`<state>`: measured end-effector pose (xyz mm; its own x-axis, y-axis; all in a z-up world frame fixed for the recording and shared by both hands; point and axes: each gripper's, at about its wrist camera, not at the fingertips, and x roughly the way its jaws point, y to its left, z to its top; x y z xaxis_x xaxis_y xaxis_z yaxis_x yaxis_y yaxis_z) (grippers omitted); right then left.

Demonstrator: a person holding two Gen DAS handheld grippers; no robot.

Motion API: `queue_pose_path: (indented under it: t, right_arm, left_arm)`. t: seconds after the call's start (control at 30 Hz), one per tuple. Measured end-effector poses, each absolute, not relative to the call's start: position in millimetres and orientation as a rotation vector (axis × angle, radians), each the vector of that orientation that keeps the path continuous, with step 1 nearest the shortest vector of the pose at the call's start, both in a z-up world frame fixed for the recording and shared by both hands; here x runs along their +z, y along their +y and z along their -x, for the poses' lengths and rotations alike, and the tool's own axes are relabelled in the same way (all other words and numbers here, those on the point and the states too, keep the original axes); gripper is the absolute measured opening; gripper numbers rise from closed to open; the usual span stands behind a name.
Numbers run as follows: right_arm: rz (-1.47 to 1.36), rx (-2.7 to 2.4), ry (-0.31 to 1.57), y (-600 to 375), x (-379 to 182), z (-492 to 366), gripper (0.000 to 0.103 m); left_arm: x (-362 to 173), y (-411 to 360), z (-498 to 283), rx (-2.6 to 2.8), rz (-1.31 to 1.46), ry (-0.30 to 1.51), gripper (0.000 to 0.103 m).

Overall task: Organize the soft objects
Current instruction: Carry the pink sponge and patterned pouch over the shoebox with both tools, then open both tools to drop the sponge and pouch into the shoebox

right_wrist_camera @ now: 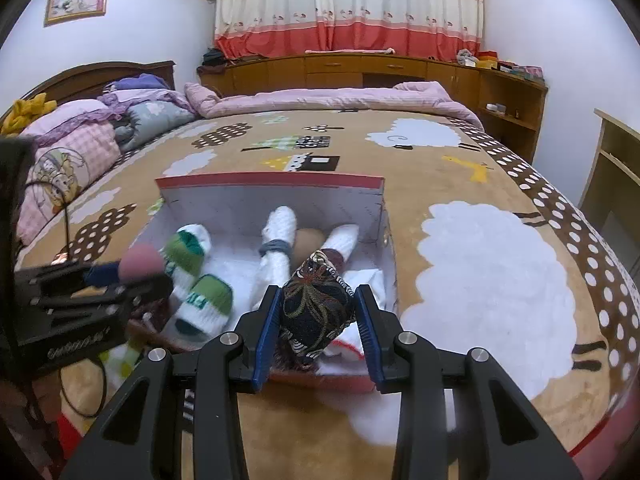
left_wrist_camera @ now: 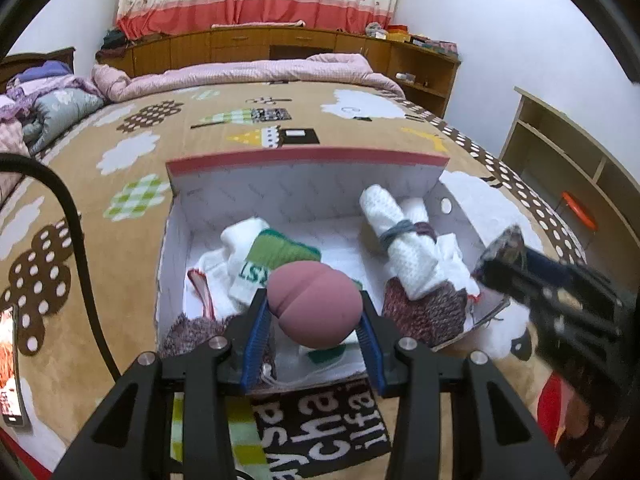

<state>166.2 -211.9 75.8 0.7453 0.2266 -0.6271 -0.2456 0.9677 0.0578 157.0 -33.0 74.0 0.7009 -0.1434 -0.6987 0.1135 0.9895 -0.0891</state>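
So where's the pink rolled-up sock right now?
The pink sock roll is clamped in the left gripper, held over the near left part of the open box, just above the green-banded white socks.

My pink roll (left_wrist_camera: 315,306) hides the box (left_wrist_camera: 304,160) floor behind it and part of the green-banded sock (left_wrist_camera: 280,256), whose lettering is cut short; my right gripper (left_wrist_camera: 560,300) is smeared at the right edge; my dark patterned bundle (right_wrist_camera: 316,312) covers the near end of the tied white roll (right_wrist_camera: 278,248); the shelf clutter (right_wrist_camera: 500,64) far off is too small to tell.
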Motion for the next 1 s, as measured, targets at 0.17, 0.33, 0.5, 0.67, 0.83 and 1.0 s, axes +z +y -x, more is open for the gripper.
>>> queue_pose_path:
  t: [0.17,0.33,0.5,0.67,0.83,1.0]
  right_arm:
    - [0.033,0.238,0.681,-214,70,-181,0.038]
    - [0.039,0.224,0.699,-215,58,-191,0.038]
    - [0.033,0.222,0.740,-216,42,-197,0.038]
    - [0.023,0.225,0.749,-217,39,-197,0.041]
    - [0.023,0.219,0.720,-217,47,-192,0.049]
    - [0.017,0.220,0.695,-217,57,-186,0.055]
  left_arm:
    - [62,-31,-159,-0.133,0.041,0.808,0.044]
    - [49,-30,-164,-0.123,0.046,0.834,0.045]
    - [40,-31,-165,-0.118,0.043,0.848,0.045]
    - [38,-35,-165,-0.107,0.021,0.848,0.049]
    - [39,-36,-164,-0.098,0.022,0.852,0.060]
    - [44,-34,-161,-0.091,0.027,0.848,0.063]
